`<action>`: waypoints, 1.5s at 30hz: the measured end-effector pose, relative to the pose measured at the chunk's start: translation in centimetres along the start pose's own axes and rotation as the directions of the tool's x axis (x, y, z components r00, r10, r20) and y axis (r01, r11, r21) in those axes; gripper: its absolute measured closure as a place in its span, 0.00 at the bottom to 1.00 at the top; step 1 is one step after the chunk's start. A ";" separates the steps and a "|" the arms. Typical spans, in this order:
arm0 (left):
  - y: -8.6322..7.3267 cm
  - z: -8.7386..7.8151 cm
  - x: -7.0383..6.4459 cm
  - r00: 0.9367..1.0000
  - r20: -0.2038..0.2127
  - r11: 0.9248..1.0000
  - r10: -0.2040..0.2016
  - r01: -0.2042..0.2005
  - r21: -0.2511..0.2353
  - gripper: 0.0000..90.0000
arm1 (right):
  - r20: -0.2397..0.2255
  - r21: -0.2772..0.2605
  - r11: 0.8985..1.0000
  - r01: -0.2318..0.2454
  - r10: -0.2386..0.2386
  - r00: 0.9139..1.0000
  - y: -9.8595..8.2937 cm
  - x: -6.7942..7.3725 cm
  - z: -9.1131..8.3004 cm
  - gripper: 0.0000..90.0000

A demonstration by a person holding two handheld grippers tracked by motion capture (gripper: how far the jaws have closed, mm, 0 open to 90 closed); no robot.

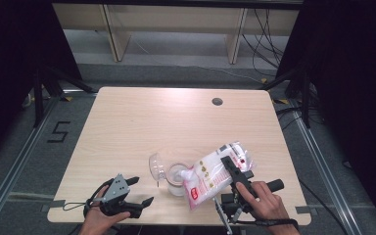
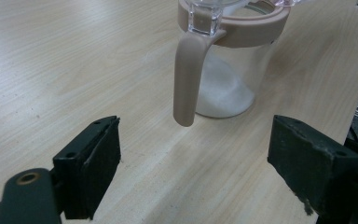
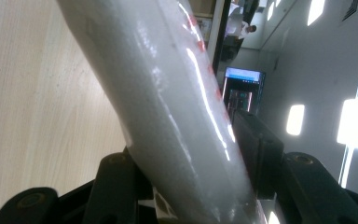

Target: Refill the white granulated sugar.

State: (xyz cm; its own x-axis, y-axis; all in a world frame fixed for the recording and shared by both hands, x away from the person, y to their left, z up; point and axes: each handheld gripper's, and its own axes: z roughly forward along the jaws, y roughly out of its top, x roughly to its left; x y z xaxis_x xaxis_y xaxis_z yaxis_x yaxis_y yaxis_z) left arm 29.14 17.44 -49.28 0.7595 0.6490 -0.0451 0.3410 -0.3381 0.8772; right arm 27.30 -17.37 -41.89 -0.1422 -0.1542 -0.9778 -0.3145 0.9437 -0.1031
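A clear glass jar (image 1: 177, 180) with a pinkish rim and a flipped-open lid (image 1: 155, 166) stands near the table's front edge. In the left gripper view the jar (image 2: 228, 70) shows a long handle (image 2: 186, 79) and white powder (image 2: 223, 95) in its bottom. My right gripper (image 1: 228, 164) is shut on a clear bag of white grains (image 1: 209, 175) with red print, held tilted with its low corner at the jar's mouth. In the right gripper view the bag (image 3: 168, 102) sits squeezed in the gripper (image 3: 186, 163). My left gripper (image 1: 143, 190) (image 2: 193, 154) is open, left of the jar, holding nothing.
The light wooden table (image 1: 152, 122) has a round cable hole (image 1: 217, 101) at the back right. A wooden bench frame (image 1: 176, 24) stands on the floor beyond it. Dark curtains hang on both sides, and a "5" mark (image 1: 58, 132) is on the left floor.
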 end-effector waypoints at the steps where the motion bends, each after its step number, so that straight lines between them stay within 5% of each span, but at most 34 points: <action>1: 0.0 0.0 0.0 1.000 0.001 1.000 -0.006 0.006 0.001 0.18 | -0.008 0.006 1.000 0.005 -0.005 1.000 0.0 0.0 0.0 0.62; 4: 0.0 0.0 0.0 1.000 0.003 1.000 -0.002 0.002 0.002 0.18 | -0.008 0.004 1.000 0.006 -0.006 1.000 0.1 -0.1 0.3 0.63; 5: 0.0 0.1 0.0 1.000 0.004 1.000 -0.002 0.002 0.001 0.18 | -0.003 0.010 0.999 -0.036 0.036 0.999 0.0 0.2 0.3 0.63; 15: 0.0 -0.1 0.0 1.000 0.001 1.000 0.004 -0.004 0.005 0.18 | -0.016 0.019 1.000 -0.005 0.006 1.000 -0.9 -0.2 -0.1 0.64; 17: 0.0 -0.1 0.0 1.000 0.001 1.000 0.000 0.000 0.003 0.18 | -0.014 0.034 0.998 -0.051 0.052 0.999 -0.8 0.1 -0.4 0.64; 20: 0.0 -0.1 0.0 1.000 0.002 1.000 0.004 -0.004 0.003 0.18 | -0.012 0.019 0.999 -0.030 0.030 0.999 -0.7 -0.1 -0.4 0.64; 24: 0.0 -0.1 0.1 1.000 0.004 1.000 0.007 -0.007 0.006 0.18 | -0.032 0.031 0.997 -0.077 0.078 0.996 -0.5 0.2 -0.4 0.64; 33: 0.0 0.0 0.0 1.000 0.005 1.000 -0.004 0.004 0.008 0.18 | -0.016 0.003 0.999 -0.042 0.042 0.999 -0.6 -0.4 0.0 0.64; 35: 0.0 -0.1 0.1 1.000 0.005 1.000 0.004 -0.004 0.007 0.18 | -0.014 0.008 0.999 -0.053 0.054 0.998 -0.9 -0.5 -0.1 0.64; 36: 0.0 -0.1 0.1 1.000 0.005 1.000 0.004 -0.004 0.007 0.18 | -0.018 0.026 0.994 -0.107 0.107 0.994 -1.1 -0.2 -0.2 0.64; 38: 0.0 -0.1 0.1 1.000 0.005 1.000 0.004 -0.004 0.007 0.18 | -0.010 0.008 0.998 -0.064 0.064 0.998 -1.3 -0.5 -0.2 0.64; 42: 0.0 -0.1 0.0 1.000 0.001 1.000 -0.003 0.003 0.004 0.18 | -0.019 0.033 0.992 -0.120 0.120 0.993 -1.6 0.0 -0.5 0.64; 44: 0.0 -0.1 0.0 1.000 0.001 1.000 -0.003 0.003 0.004 0.18 | -0.008 0.011 0.999 -0.036 0.036 0.999 -1.6 -0.4 -0.4 0.64; 45: 0.0 -0.1 0.0 1.000 0.001 1.000 -0.003 0.003 0.003 0.18 | -0.019 0.031 0.996 -0.082 0.083 0.996 -1.6 0.0 -0.4 0.64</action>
State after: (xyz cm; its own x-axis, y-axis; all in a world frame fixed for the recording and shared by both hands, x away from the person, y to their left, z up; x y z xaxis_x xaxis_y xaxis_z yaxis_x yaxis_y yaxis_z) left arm 29.12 17.50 -49.26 0.7587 0.6497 -0.0485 0.3455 -0.3382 0.8754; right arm 27.43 -19.04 -41.69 -0.1855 -0.0812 -0.9793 -0.2720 0.9619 -0.0282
